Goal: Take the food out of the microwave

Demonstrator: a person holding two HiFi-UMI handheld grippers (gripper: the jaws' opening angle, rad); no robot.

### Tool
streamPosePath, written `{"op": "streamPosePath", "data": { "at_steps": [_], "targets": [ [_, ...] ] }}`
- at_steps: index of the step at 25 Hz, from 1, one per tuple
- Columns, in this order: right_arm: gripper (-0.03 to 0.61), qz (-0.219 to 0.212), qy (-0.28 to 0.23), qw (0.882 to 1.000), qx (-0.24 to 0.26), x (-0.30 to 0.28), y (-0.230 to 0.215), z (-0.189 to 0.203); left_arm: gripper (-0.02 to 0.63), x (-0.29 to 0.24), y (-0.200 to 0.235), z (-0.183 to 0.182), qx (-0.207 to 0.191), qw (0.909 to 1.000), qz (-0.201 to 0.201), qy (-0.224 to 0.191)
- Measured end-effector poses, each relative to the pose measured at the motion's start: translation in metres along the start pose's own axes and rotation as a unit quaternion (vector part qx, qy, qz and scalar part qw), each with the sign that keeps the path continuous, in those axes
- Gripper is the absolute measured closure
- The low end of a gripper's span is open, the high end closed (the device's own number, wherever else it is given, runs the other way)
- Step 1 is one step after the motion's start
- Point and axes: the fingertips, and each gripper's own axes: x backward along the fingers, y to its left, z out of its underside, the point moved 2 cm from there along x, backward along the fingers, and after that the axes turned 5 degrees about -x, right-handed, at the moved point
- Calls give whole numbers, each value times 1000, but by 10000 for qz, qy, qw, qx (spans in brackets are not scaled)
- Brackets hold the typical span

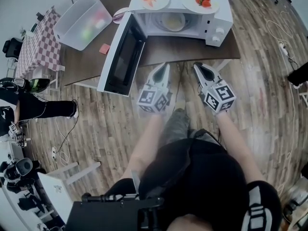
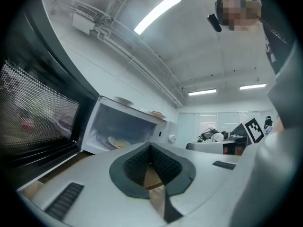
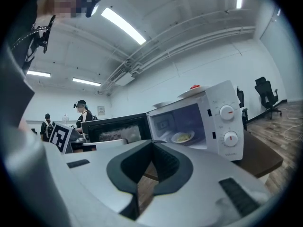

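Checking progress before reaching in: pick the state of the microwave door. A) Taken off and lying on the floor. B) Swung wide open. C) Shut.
B: the door stands swung wide open at the side of the microwave, so the plate of food inside is in plain sight.

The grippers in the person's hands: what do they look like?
The left gripper and right gripper match: silver-grey wedge-shaped bodies tapering to two jaws lined with dark ribbed pads. Each carries a white cube printed with black square markers. No sleeves cover the forearms; the top is black.
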Motion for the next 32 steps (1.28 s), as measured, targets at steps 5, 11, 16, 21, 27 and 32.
{"op": "streamPosePath", "data": {
  "at_steps": [5, 11, 16, 21, 27, 32],
  "targets": [
    [574, -22, 198, 9998, 29, -34, -16, -1, 607, -29, 22, 3, 35, 10000, 36, 58],
    [574, 99, 300, 9994, -170, -71, -40, 5, 607, -66, 47, 13, 55, 9996, 164, 226],
    [574, 236, 323, 9988, -286, -97, -58, 11, 607, -91, 66, 22, 92, 9991, 266, 317],
    [528, 235, 365, 9989, -160, -121, -69, 14, 607, -113, 83, 32, 216, 9985, 287, 405],
    [503, 390, 492, 9977, 249, -146, -84, 20, 573, -133, 101, 45, 437, 9974, 227, 532],
    [474, 360, 592, 9941, 839, -166, -87, 18, 566, -144, 109, 52, 392, 9967, 227, 670]
  ]
}}
